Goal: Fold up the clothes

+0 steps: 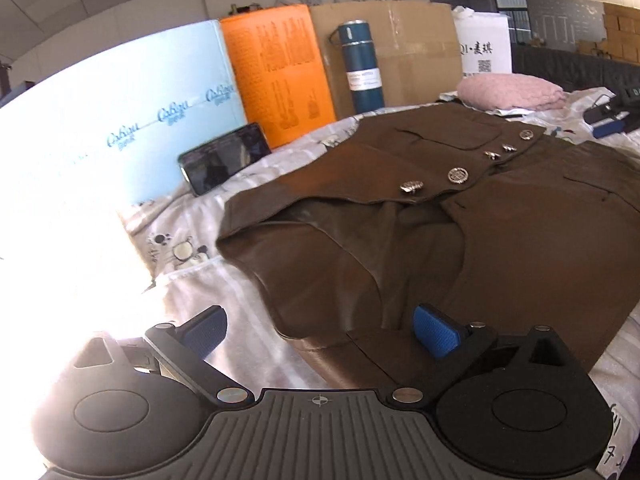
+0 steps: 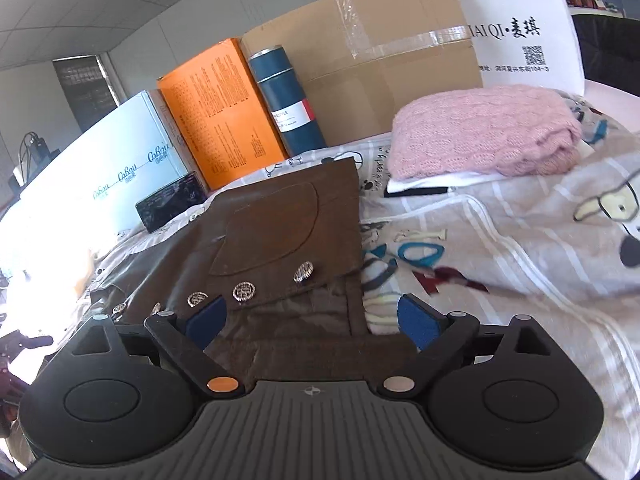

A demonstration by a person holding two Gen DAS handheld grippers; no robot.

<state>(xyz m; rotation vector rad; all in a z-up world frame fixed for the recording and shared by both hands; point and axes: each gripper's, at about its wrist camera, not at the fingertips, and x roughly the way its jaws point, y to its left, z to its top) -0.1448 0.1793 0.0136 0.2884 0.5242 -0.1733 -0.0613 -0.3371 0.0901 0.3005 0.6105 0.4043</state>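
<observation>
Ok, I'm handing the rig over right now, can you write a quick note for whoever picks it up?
Left gripper: open, nothing held, above the brown garment's near edge.
Right gripper: open, nothing held, above the garment's other near corner.
Brown garment: spread on the printed bedsheet, metal buttons facing up, one side panel lying over the middle.
Pink knit: already folded, at the back by the white bag.
Left: the brown garment looks only partly folded; finish the folds.
</observation>
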